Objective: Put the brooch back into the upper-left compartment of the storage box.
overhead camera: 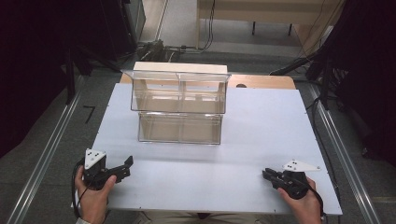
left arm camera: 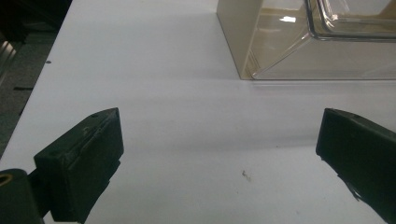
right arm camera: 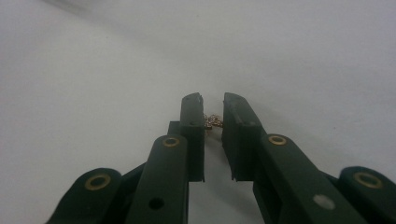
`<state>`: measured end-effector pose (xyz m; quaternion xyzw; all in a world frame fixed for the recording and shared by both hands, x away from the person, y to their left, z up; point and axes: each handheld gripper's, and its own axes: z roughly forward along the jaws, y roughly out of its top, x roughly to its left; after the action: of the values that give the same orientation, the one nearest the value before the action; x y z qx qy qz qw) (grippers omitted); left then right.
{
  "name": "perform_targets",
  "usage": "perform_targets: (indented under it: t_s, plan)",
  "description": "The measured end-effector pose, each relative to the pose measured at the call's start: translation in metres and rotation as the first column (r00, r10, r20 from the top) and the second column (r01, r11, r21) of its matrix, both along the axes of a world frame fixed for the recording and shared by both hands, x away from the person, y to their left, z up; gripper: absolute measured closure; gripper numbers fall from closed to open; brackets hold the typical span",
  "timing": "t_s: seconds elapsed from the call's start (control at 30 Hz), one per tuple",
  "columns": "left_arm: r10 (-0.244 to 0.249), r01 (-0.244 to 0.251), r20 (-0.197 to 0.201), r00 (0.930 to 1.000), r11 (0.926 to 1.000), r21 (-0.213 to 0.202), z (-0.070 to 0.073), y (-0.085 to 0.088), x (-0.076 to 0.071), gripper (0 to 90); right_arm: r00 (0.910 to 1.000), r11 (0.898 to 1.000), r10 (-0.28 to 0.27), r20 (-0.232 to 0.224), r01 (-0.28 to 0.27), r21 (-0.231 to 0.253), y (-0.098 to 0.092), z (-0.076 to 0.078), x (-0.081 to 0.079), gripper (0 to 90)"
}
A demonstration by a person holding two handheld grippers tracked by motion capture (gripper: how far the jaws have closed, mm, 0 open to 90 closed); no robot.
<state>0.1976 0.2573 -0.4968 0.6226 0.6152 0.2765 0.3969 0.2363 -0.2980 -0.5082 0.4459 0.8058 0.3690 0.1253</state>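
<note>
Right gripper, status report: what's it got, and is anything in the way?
Right gripper shut on small gold trinket. Left gripper open, empty. Clear box far off; nothing in the way.

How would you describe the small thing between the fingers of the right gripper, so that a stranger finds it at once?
Start at the white table and go to its near right corner, where the right gripper lies low over the surface. Between its almost closed fingers sits a tiny gold-coloured piece, perhaps a fine chain or earring. It is the one glinting, metallic thing on the plain white surface, far from the clear plastic box.
</note>
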Motion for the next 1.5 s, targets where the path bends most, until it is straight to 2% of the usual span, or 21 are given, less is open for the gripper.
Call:
perform_targets:
  t_s: [0.47, 0.83, 1.5]
  plan:
    - [0.001, -0.001, 0.004, 1.0000, 1.0000, -0.002, 0.000, 0.000, 0.000, 1.4, 0.9998, 1.000, 0.012, 0.014, -0.012, 0.010, -0.001, 0.003, -0.002, 76.8]
    - [0.002, -0.002, 0.005, 1.0000, 1.0000, -0.002, 0.000, 0.000, 0.000, 1.4, 0.9993, 0.999, 0.017, 0.033, -0.018, 0.040, 0.000, 0.010, -0.005, 76.9]
    - [0.000, 0.000, -0.001, 1.0000, 1.0000, 0.001, 0.000, 0.000, 0.000, 1.4, 0.9934, 0.993, 0.067, 0.094, -0.076, 0.096, 0.018, 0.029, -0.009, 76.9]
